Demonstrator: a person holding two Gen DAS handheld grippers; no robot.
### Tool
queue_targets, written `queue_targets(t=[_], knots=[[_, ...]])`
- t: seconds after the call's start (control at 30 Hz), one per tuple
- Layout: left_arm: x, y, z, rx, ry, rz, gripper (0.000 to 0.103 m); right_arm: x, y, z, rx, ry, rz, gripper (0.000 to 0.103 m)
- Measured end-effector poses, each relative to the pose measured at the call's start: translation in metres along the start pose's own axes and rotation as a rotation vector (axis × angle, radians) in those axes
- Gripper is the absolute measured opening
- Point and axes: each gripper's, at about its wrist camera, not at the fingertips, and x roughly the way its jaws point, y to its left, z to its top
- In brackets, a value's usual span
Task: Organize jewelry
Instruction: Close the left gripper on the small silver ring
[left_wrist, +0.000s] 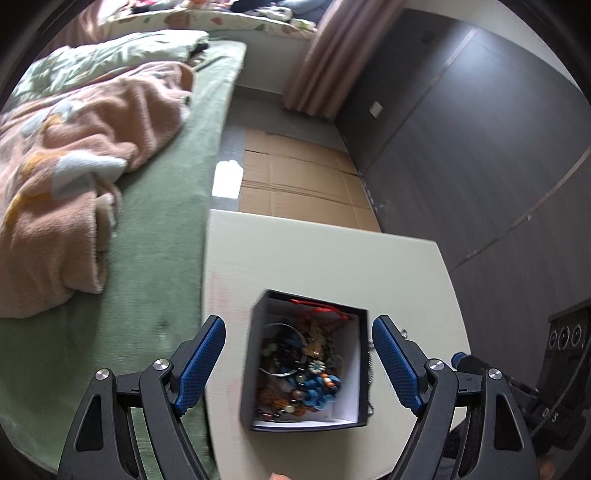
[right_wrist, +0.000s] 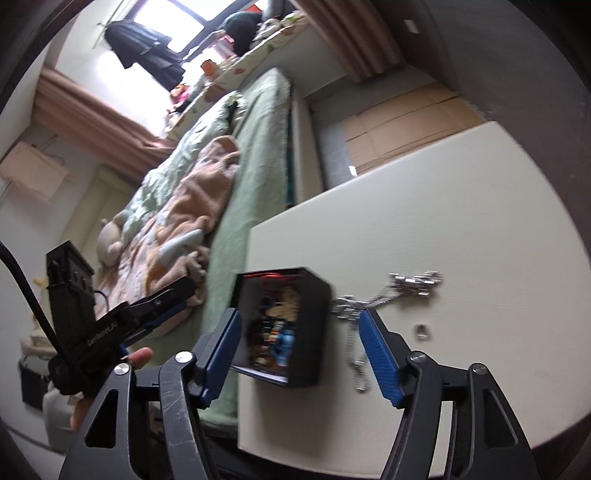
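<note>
The box (left_wrist: 308, 360) sits on the near part of my pale surface (left_wrist: 325, 258), close to its edge on the bed side: a small square thing with matte black walls and a white lining, lid off, heaped with beads (left_wrist: 295, 373) in blue, orange and brown, a thin metal bangle (left_wrist: 284, 347) curving through the pile and a red cord (left_wrist: 317, 306) draped at the far wall. In the right view the same box (right_wrist: 295, 332) shows its dark outer wall, and just beside that wall a silvery chain (right_wrist: 373, 299) of small shiny links lies loose on the surface (right_wrist: 424, 206), trailing toward me and running off to a cluster of blocky metal links further out. A small metal ring (right_wrist: 422, 331) lies apart from the chain, flat on the bare surface. My left claw (left_wrist: 299, 365) hangs over the box with its jaws spread wide, the ribbed blue pads (left_wrist: 201, 369) standing clear of both walls, gripping nothing. My right claw (right_wrist: 299, 354) is parted too, one pad by the box's near corner and the other over the chain, neither pressing on anything that I can see. In the right view the left claw (right_wrist: 166, 295) reaches in from the side, a hand (right_wrist: 110, 380) wrapped round its black handle. Beyond the surface is a bed (left_wrist: 159, 221) under a nubby green cover, with a fluffy pink blanket (left_wrist: 66, 177) bunched up on it. Flattened cardboard (left_wrist: 299, 177) lies on the floor, beside a dark grey panelled wall (left_wrist: 461, 147).
</note>
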Motion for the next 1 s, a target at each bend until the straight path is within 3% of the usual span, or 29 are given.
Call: queue_targets(t=[0.17, 0.57, 0.73, 0.9, 1.0], knots=[[0.008, -0.03, -0.007, 0.067, 0.025, -0.023, 0.082, -0.01, -0.025, -0.003, 0.036, 0.018, -0.062, 0.067], [0.039, -0.098, -0.03, 0.201, 0.095, -0.054, 0.081, -0.041, -0.092, -0.009, 0.192, -0.058, -0.156, 0.067], [0.058, -0.122, -0.038, 0.228, 0.137, -0.042, 0.065, -0.052, -0.102, -0.012, 0.194, -0.089, -0.195, 0.067], [0.088, -0.136, -0.049, 0.248, 0.215, 0.025, 0.051, -0.057, -0.117, -0.02, 0.222, -0.09, -0.252, 0.066], [0.102, -0.142, -0.055, 0.249, 0.252, 0.04, 0.049, -0.061, -0.135, -0.027, 0.268, -0.088, -0.254, 0.067]])
